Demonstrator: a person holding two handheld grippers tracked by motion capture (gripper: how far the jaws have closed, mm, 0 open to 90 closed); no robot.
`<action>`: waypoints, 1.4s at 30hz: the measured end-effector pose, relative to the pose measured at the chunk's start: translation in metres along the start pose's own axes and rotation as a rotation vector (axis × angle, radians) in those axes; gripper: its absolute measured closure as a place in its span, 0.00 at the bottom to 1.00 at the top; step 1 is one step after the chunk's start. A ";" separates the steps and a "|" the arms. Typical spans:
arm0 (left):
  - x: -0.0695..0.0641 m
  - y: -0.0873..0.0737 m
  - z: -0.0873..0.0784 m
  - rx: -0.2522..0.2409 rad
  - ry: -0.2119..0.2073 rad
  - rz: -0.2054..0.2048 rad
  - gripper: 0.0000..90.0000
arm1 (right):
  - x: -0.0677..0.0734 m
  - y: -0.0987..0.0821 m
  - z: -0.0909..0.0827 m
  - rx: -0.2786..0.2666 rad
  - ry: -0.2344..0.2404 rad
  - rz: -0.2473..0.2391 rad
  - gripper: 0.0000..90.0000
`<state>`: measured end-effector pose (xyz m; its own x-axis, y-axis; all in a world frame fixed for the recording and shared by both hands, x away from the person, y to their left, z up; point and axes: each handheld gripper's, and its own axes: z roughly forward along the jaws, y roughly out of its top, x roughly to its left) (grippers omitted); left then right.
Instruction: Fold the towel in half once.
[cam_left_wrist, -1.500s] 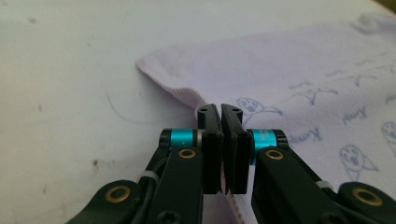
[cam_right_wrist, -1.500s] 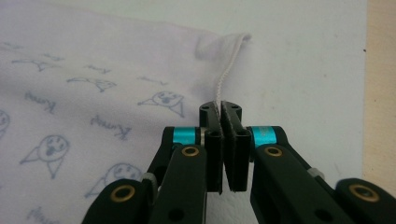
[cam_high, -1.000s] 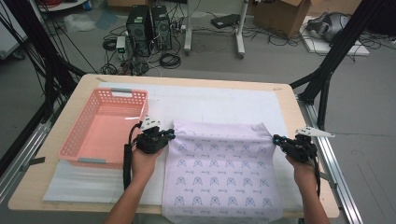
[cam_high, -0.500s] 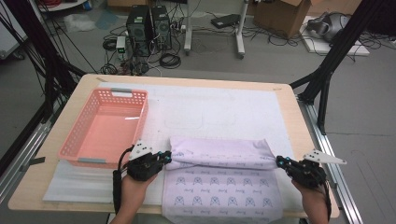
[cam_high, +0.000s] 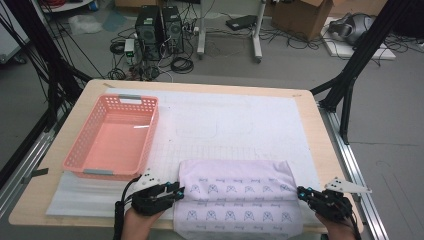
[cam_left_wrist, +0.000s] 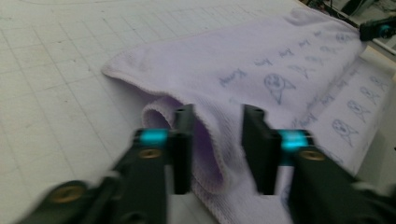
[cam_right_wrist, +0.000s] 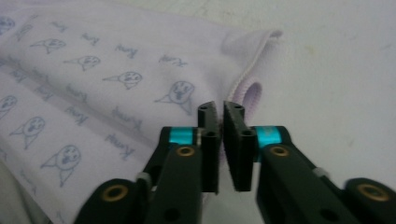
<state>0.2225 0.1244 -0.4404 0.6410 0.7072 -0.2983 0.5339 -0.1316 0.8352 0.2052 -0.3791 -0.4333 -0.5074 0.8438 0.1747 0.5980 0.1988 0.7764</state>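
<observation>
Lower edge of the high view: the left gripper (cam_high: 176, 190) and the right gripper (cam_high: 301, 191) sit at the two ends of a folded towel (cam_high: 235, 197), each carried by a hand entering from the bottom of the frame, knuckles up and the tool held low and nearly level over the table.

In the left gripper view its jaws stand clearly apart, having just been opening; the rolled end of the towel (cam_left_wrist: 243, 88) lies between them without being pressed by either pad. In the right gripper view the right gripper (cam_right_wrist: 222, 109) shows only a narrow slit between its jaws, which have also just been opening; the hemmed fold of the towel (cam_right_wrist: 116, 70) lies just beyond the tips, and nothing is pinched.

The towel, pale lilac with a small printed pattern, lies at the lower centre of the high view, its upper layer doubled towards the person over the lower one, whose near edge hangs at the table edge (cam_high: 30, 212).

Likely faults, as a judgement: the released fold may spring back at the rolled ends, since both corners bulge; a jaw drawn away while still inside the loop could drag the layer askew.

Farther up and left stands a pink basket (cam_high: 150, 127) on the white mat (cam_high: 235, 125), well apart from the towel.
</observation>
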 end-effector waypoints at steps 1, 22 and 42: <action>0.002 0.003 0.002 -0.003 0.004 -0.007 0.54 | -0.001 0.001 0.001 -0.003 -0.008 0.016 0.74; 0.008 0.021 0.026 -0.084 0.060 0.025 0.89 | -0.006 0.041 0.035 -0.033 -0.074 -0.043 0.97; 0.001 -0.002 0.005 -0.028 0.045 -0.090 0.59 | 0.018 0.002 0.000 -0.074 -0.121 0.035 0.83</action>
<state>0.2251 0.1219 -0.4447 0.5651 0.7459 -0.3526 0.5723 -0.0465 0.8187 0.1971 -0.3639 -0.4288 -0.4059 0.9044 0.1319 0.5642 0.1344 0.8146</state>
